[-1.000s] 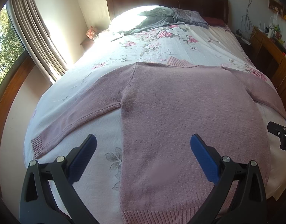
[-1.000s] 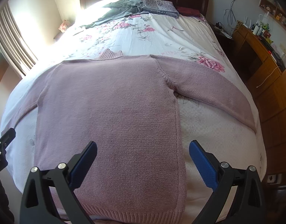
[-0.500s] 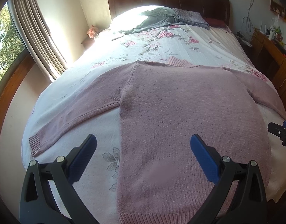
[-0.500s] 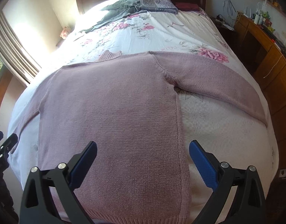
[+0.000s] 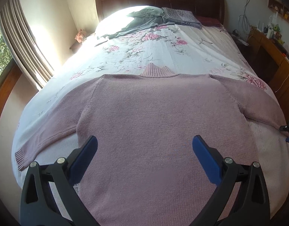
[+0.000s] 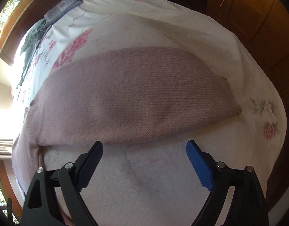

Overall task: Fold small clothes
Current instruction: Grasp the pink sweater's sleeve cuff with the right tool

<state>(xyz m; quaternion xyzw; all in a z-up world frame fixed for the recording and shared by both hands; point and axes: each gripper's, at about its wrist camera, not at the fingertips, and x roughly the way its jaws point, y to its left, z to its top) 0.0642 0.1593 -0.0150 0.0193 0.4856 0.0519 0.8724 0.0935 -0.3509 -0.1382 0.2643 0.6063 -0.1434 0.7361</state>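
If closed too soon, could pinch the bed cover [image 6: 144,179] instead of the sleeve [image 6: 129,98] just ahead of the right tool [image 6: 144,148]. Both tools wide open, holding nothing. Left tool [image 5: 144,143] over the middle of the pink sweater [image 5: 154,116], spread flat on the bed.

No readable txt, labels or brand marks in either view. Nothing legible on the sweater [image 5: 159,116] or the bedspread [image 5: 144,49].
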